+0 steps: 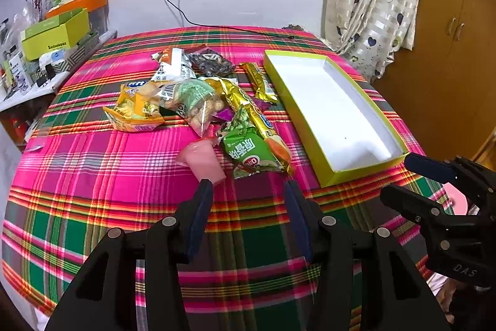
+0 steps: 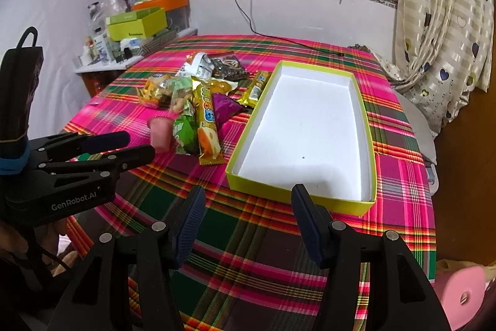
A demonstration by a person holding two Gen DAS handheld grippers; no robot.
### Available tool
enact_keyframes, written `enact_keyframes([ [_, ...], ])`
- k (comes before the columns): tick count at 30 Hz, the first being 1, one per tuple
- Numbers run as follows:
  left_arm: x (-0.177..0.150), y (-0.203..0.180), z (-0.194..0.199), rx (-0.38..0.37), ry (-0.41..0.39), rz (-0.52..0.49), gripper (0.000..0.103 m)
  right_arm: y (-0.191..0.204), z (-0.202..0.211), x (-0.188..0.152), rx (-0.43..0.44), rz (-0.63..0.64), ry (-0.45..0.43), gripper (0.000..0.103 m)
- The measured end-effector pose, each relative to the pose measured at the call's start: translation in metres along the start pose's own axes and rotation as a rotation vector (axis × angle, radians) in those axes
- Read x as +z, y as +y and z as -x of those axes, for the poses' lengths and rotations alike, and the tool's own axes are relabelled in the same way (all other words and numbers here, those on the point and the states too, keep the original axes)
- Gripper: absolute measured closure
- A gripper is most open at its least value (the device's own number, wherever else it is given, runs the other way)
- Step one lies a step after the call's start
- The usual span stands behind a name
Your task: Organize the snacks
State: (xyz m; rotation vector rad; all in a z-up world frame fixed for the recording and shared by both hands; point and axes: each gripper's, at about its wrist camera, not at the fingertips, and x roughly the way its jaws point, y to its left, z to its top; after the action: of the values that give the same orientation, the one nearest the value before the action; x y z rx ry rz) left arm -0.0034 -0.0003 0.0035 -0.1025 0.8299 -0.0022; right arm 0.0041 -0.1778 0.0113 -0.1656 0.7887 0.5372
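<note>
While hovering over the plaid cloth [image 1: 93, 176], both grippers, left [image 1: 249, 185] and right [image 2: 248, 191], with jaws apart, gripping nothing. "GenRobot.AI" readable on the left one. Snacks [image 1: 198, 101] piled just beside the box [image 2: 370, 145].

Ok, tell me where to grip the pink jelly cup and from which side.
Grip the pink jelly cup across its tapered body, coming from the near side with the left gripper. It lies tipped at the pile's near edge, its base toward the open, empty jaws.
</note>
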Motion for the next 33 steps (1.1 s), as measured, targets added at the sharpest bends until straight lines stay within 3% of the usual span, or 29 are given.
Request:
enact_keyframes([
  [33,0.0008,0.0089,-0.0023,0.012,0.007,0.037,0.054,0.0050,-0.0054,0.0002,0.034,0.015,0.017,0.046],
])
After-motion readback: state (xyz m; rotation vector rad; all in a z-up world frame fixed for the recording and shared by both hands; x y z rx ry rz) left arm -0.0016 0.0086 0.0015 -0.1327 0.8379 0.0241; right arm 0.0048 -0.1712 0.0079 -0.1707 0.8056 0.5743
